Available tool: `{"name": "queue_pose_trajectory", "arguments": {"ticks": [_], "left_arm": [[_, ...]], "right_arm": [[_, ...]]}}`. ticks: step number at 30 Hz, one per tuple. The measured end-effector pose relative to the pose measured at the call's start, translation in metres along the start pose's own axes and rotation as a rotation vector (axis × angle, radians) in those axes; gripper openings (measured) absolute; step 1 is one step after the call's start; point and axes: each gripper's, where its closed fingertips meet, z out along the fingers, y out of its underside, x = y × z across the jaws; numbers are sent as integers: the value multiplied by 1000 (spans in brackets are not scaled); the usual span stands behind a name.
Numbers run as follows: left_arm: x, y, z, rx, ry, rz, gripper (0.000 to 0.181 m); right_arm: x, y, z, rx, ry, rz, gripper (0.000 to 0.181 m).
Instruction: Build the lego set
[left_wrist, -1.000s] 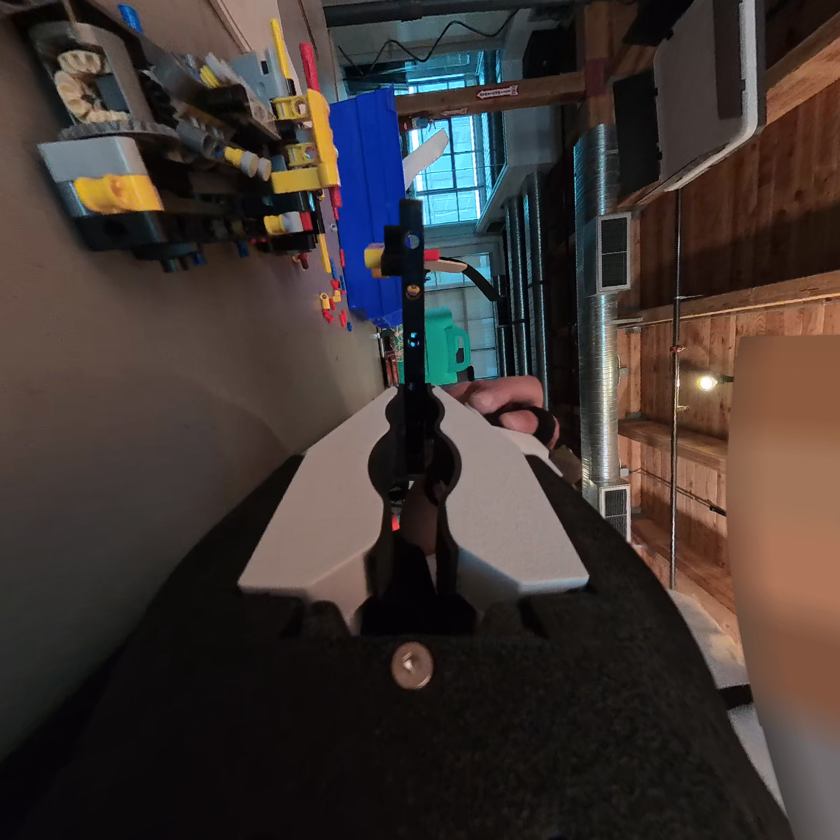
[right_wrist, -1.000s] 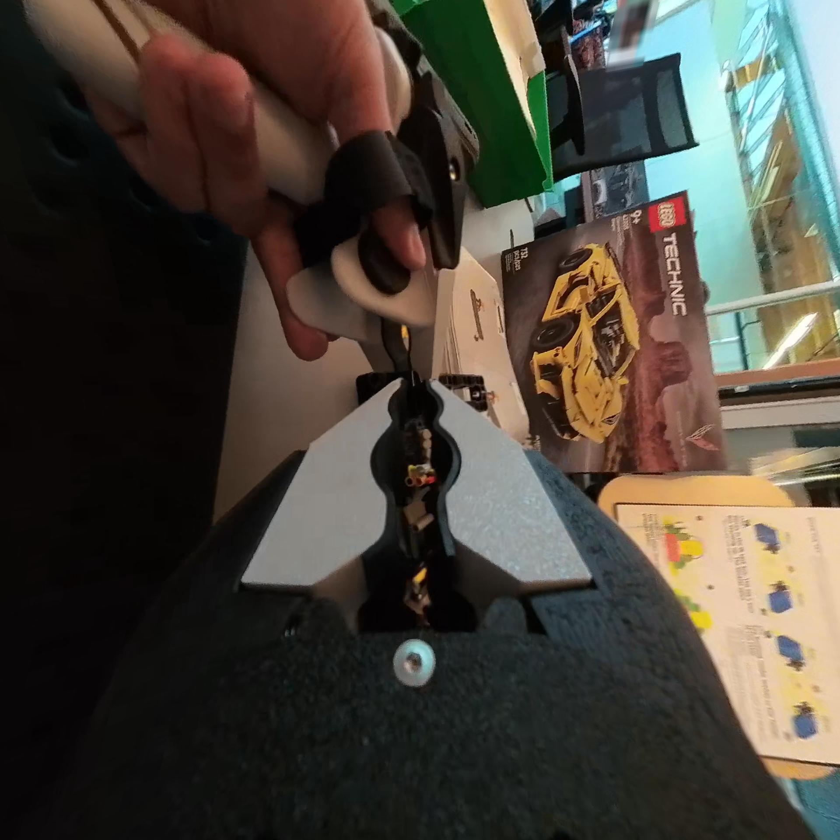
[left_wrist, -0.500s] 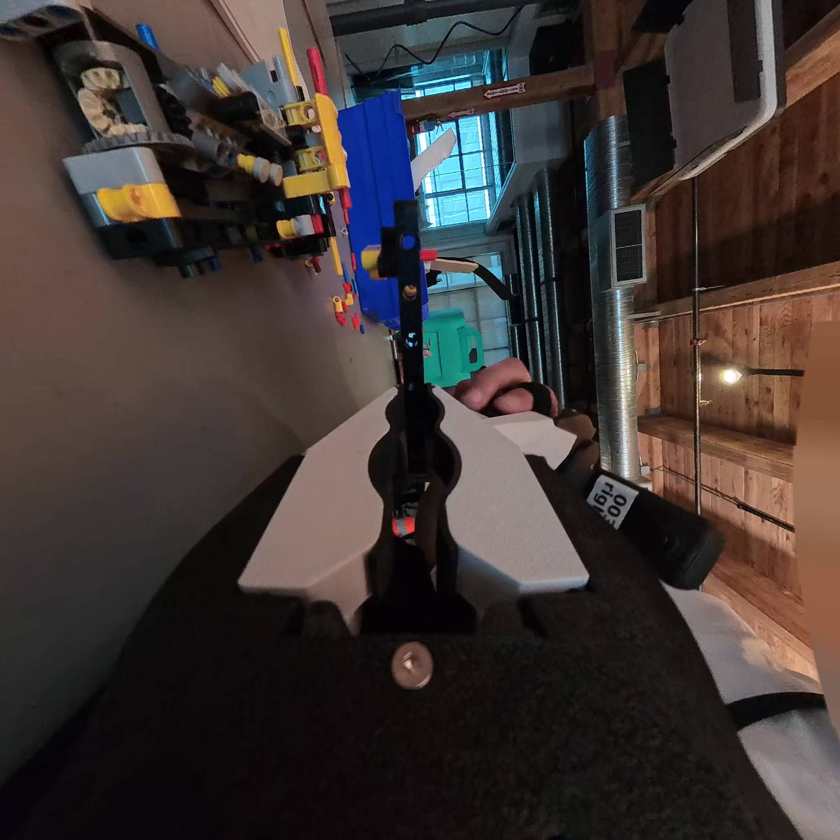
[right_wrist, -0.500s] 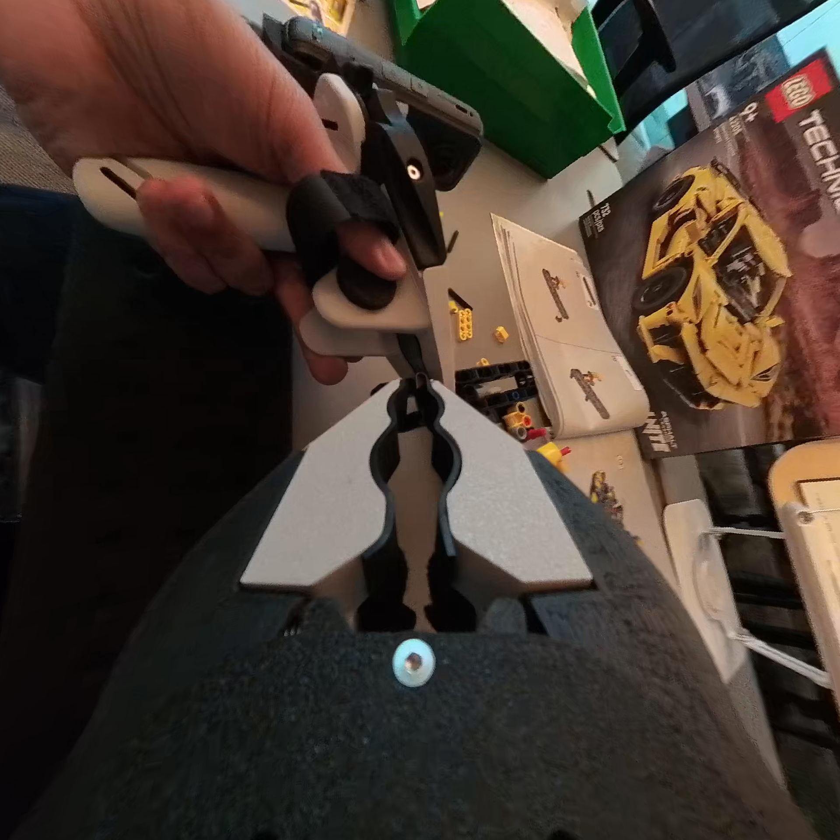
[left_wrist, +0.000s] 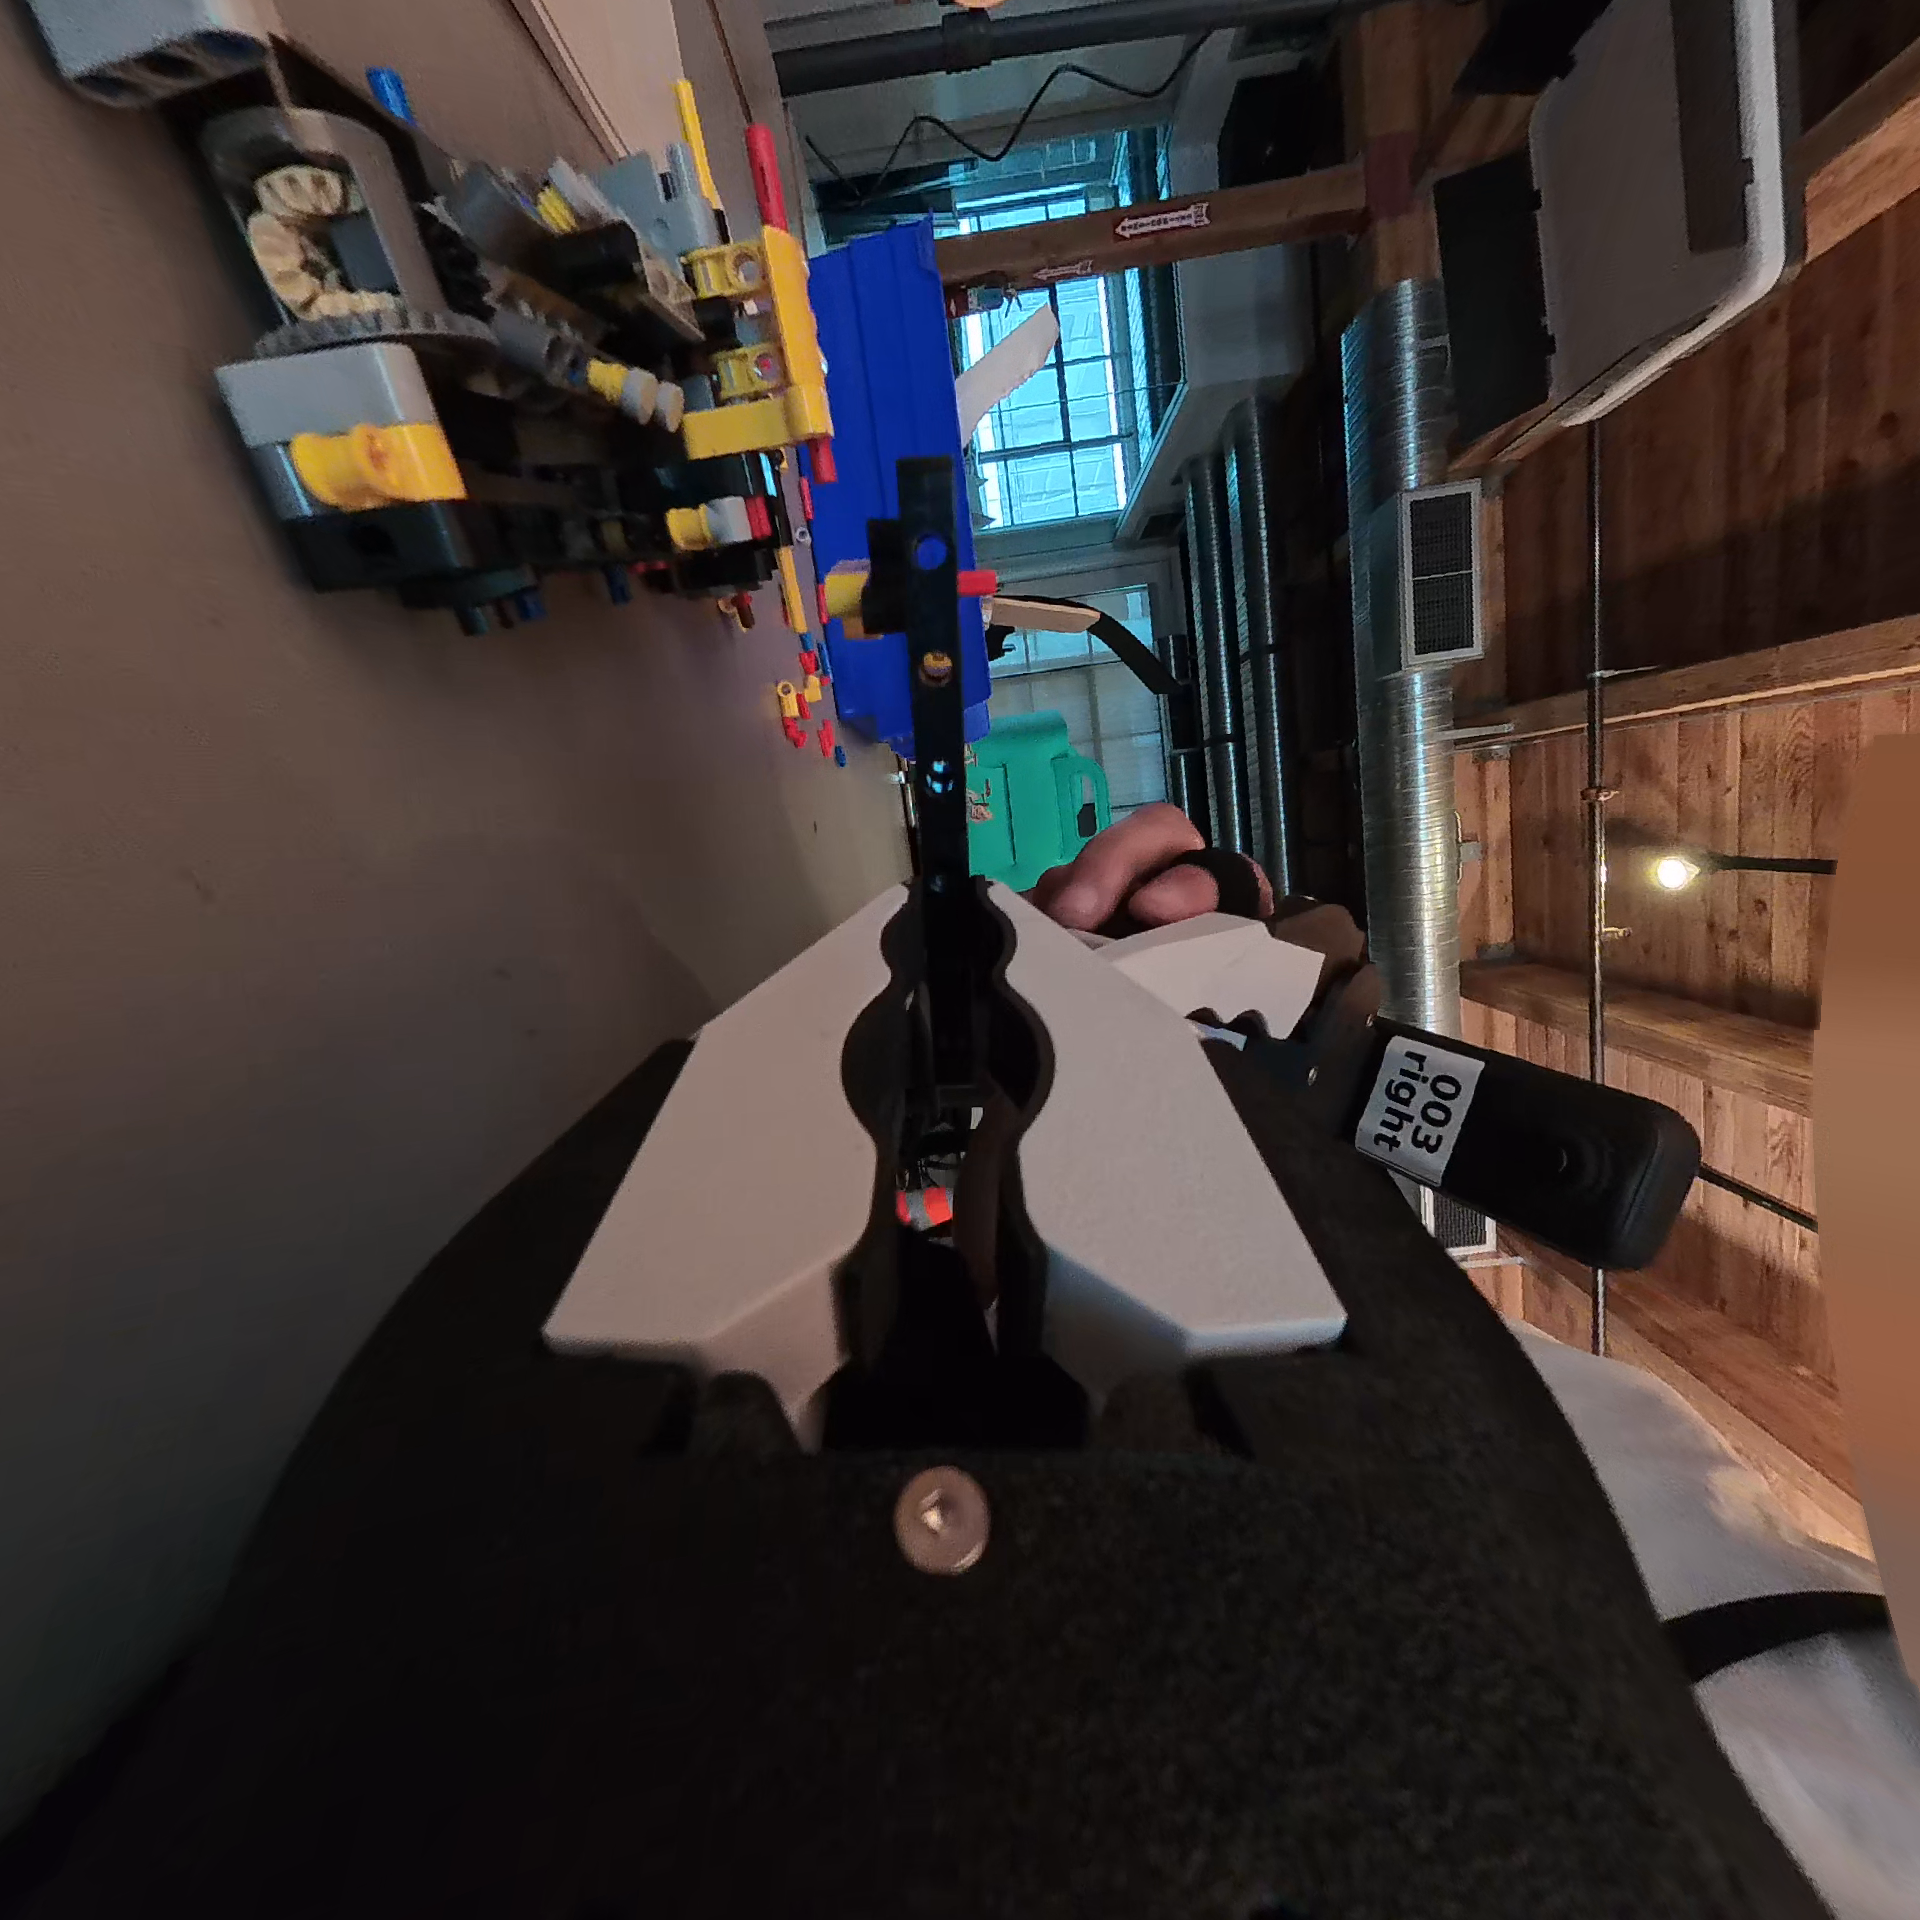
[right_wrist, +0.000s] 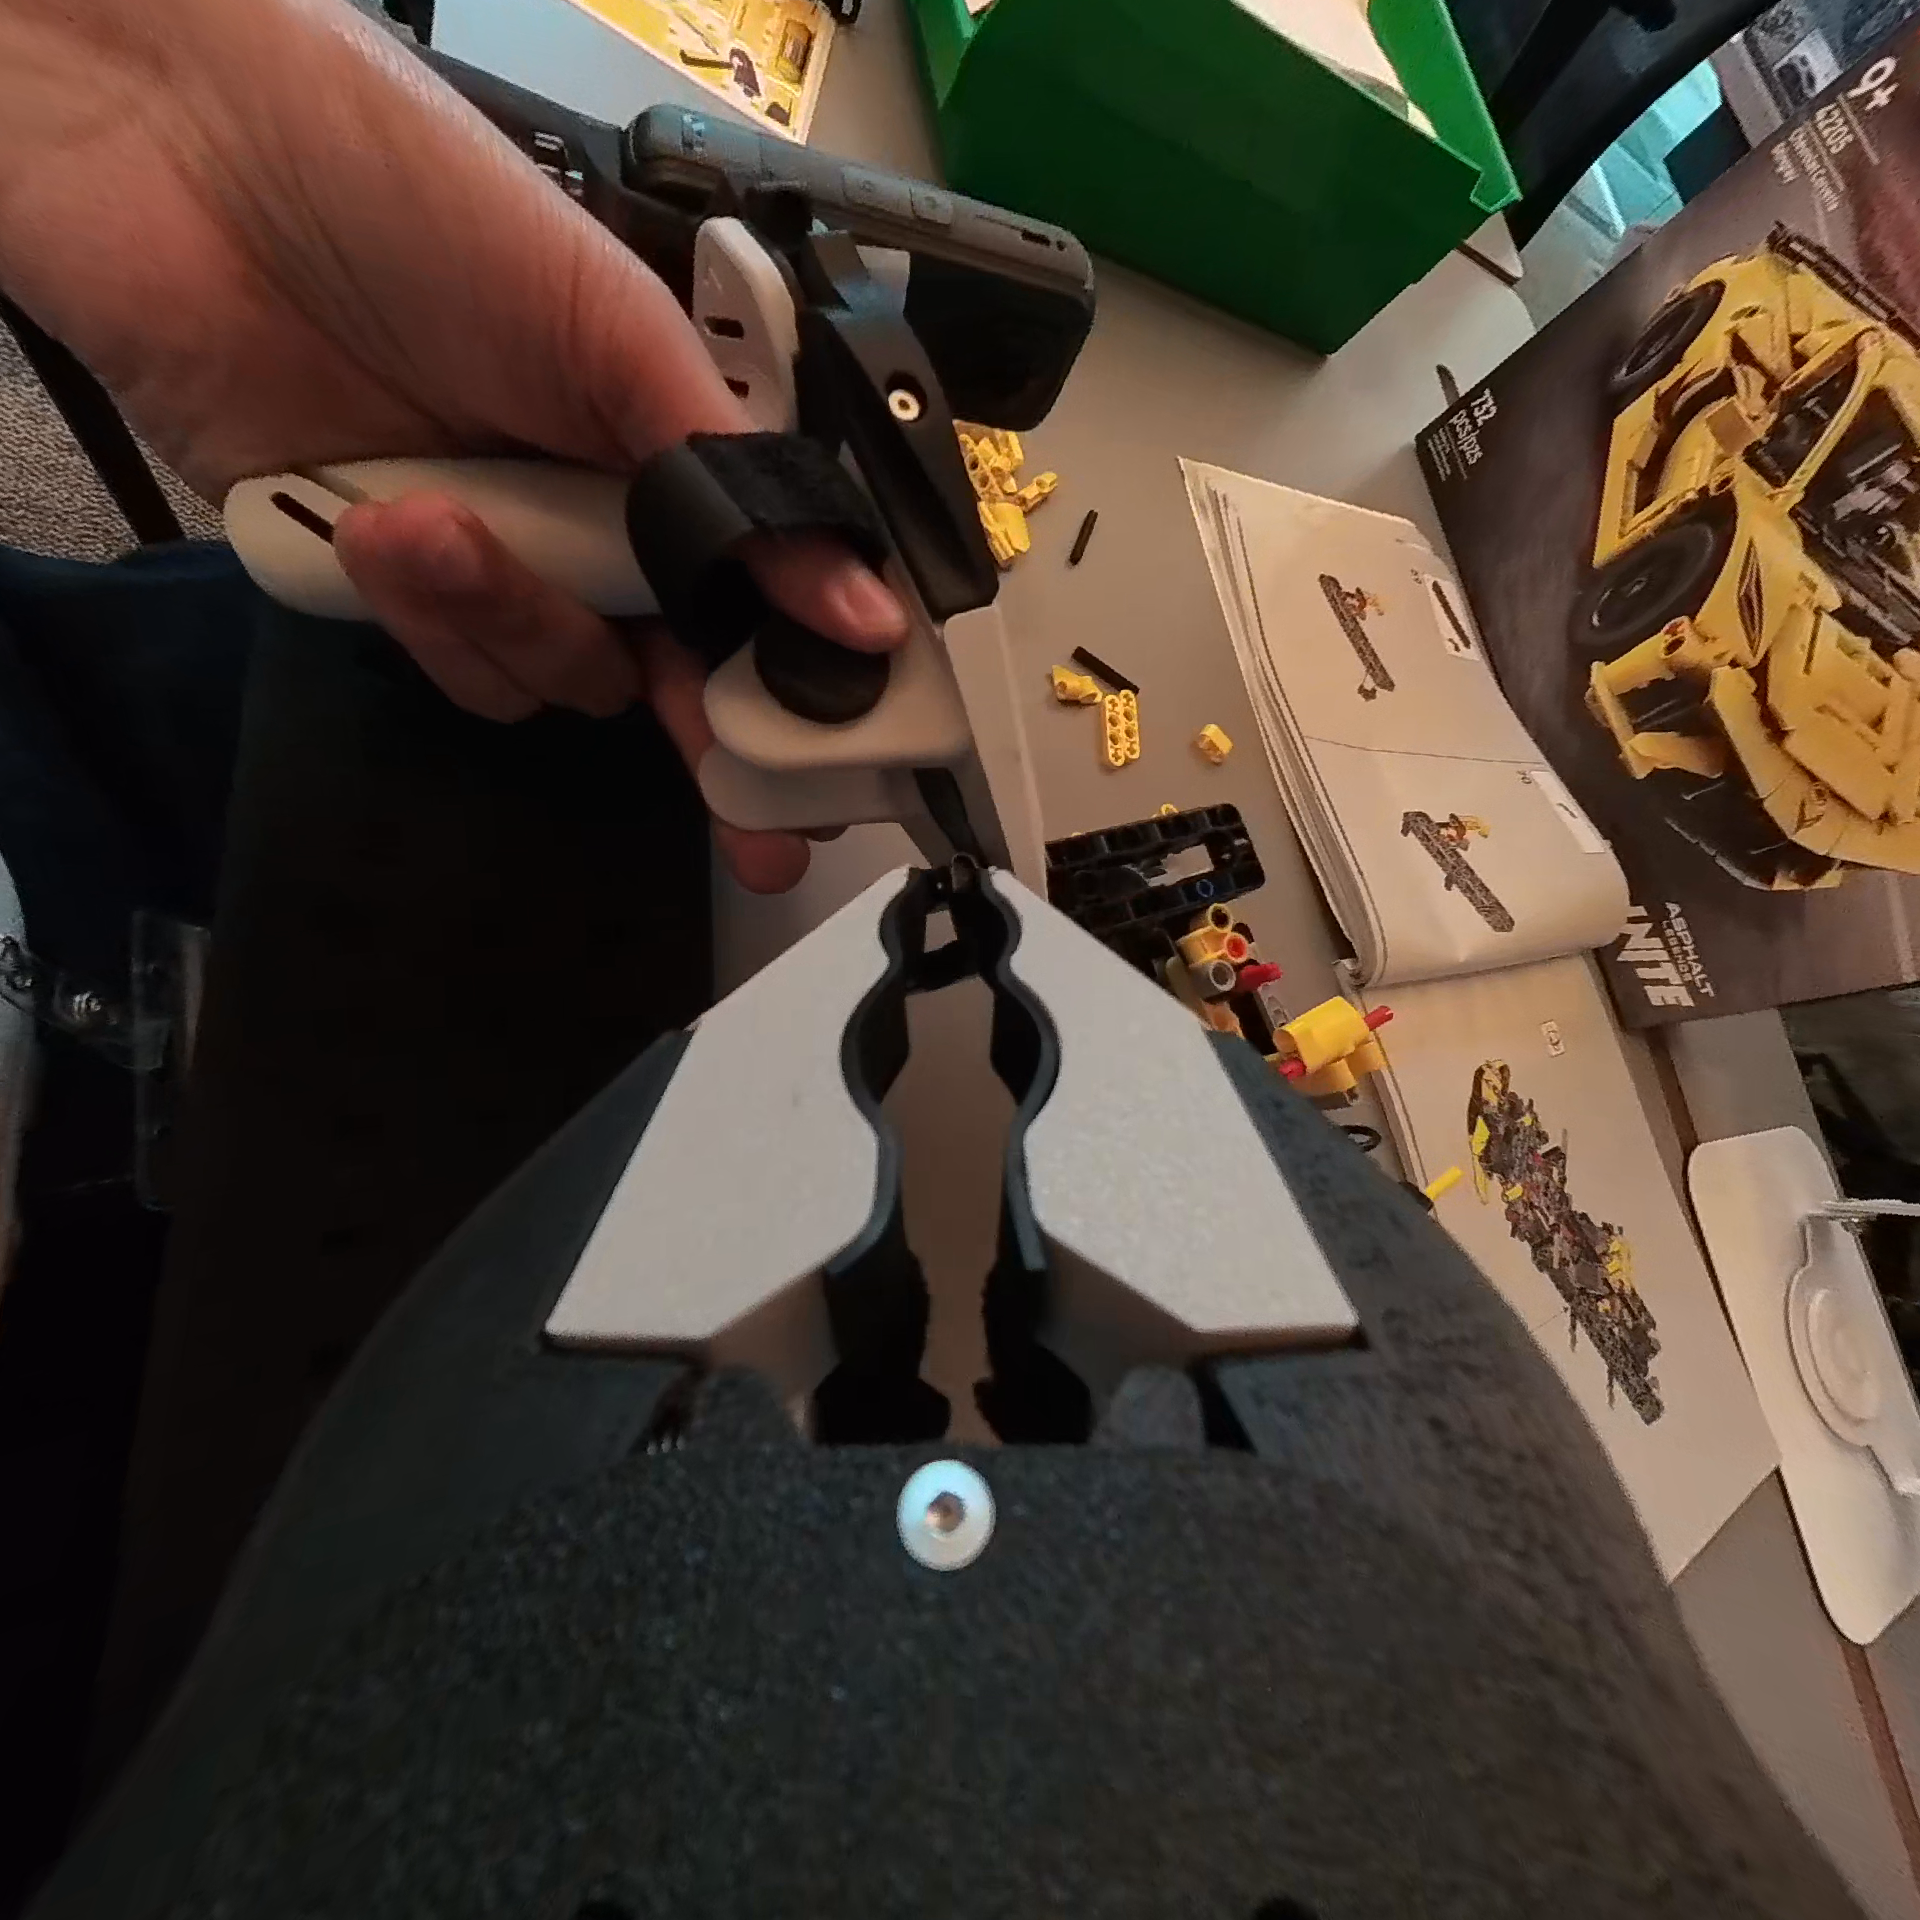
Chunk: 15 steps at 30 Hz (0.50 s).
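Observation:
My left gripper (left_wrist: 943, 904) is shut on a long black beam (left_wrist: 928, 644). The beam stands edge-on ahead of the fingers and carries blue pins and a small yellow and red piece near its far end. The built chassis (left_wrist: 499, 416), black, grey and yellow with gears, lies on the table at upper left. In the right wrist view a hand holds the left gripper (right_wrist: 935, 727) just ahead. My right gripper (right_wrist: 956, 883) is shut, its tips pinching the black beam (right_wrist: 940, 821) where it leaves the left fingers. The right gripper also shows in the left wrist view (left_wrist: 1216, 961).
A blue bin (left_wrist: 883, 468) and loose small pieces (left_wrist: 805, 707) lie beyond the chassis. Under the right gripper lie an open instruction booklet (right_wrist: 1403, 727), the set's box (right_wrist: 1714, 520), a black frame (right_wrist: 1153, 862), yellow pieces (right_wrist: 997, 488) and a green bin (right_wrist: 1195, 135).
The right wrist view has tilted down, so more of the table and booklet show. The right gripper's camera has come into the left wrist view. Both grippers stay shut.

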Motion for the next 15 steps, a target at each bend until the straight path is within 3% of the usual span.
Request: {"name": "queue_pose_trajectory", "arguments": {"ticks": [1, 15], "left_arm": [[0, 0, 0, -2, -1, 1, 8], [-4, -1, -2, 10, -16, 4, 8]], "right_arm": [[0, -1, 0, 2, -2, 1, 8], [-6, -1, -7, -29, -82, -31, 11]]}}
